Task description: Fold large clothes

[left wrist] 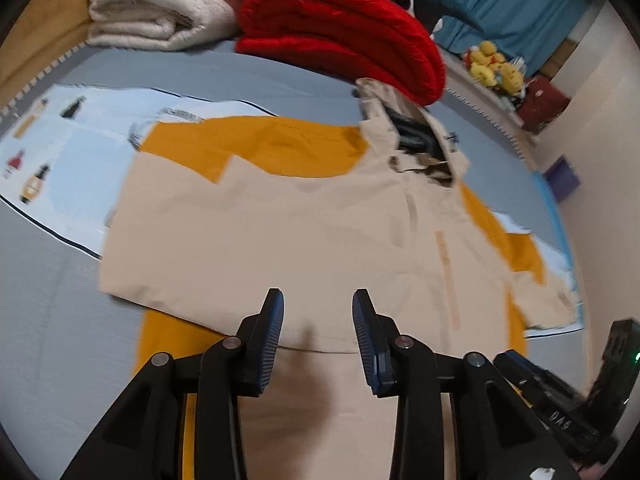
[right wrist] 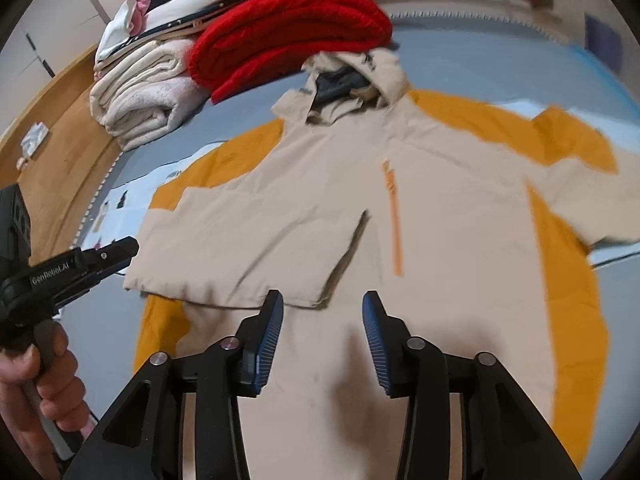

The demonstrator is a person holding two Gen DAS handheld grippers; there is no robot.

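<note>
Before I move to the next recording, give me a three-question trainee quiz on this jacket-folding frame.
1. True or false: the left sleeve of the beige and mustard jacket already lies folded across its front.
2. Which folded item touches the jacket's hood? A) the red blanket B) the cream blanket C) the yellow plush toys
3. Fill in: both the left gripper and the right gripper have their jaws ____, with nothing between them.

Key: 1 true; 2 A; 3 open
</note>
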